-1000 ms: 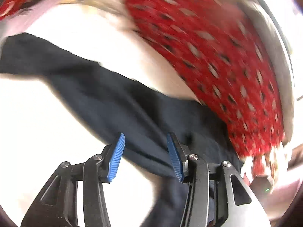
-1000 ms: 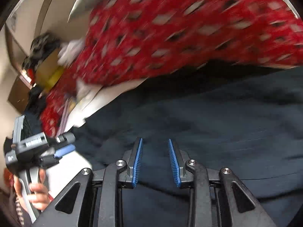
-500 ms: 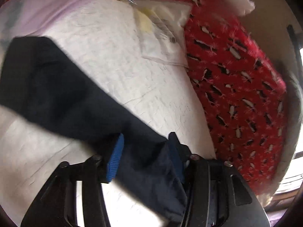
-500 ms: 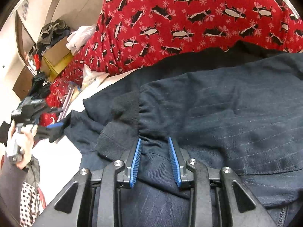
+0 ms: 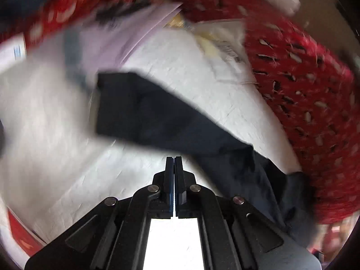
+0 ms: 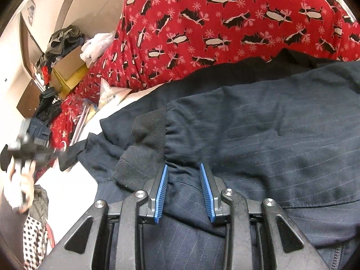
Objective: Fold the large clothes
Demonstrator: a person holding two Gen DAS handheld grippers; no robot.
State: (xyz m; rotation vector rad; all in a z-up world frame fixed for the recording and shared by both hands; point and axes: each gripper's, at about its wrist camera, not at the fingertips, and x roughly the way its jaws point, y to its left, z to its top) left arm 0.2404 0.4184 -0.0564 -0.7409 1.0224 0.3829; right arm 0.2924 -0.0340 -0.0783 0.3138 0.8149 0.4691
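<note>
I see dark blue jacket (image 6: 258, 135) spread on white sheet (image 5: 56, 157), one sleeve (image 5: 146, 112) stretched out flat. My right gripper (image 6: 183, 193) fingers apart, resting over jacket near ribbed cuff (image 6: 148, 132). My left gripper (image 5: 174, 175) fingers pressed together, pinching nothing I can see. Around: red penguin blanket (image 6: 225, 29), papers (image 5: 225, 49), cardboard box (image 6: 67, 72), clothes pile (image 6: 63, 38) by wall.

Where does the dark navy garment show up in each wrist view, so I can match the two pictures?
Left wrist: the dark navy garment runs as a blurred band from centre-left down to lower right.
Right wrist: it fills the centre and right, its ribbed cuff left of centre.
Shared landmark: the red penguin-print fabric, also at right in the left view.
</note>
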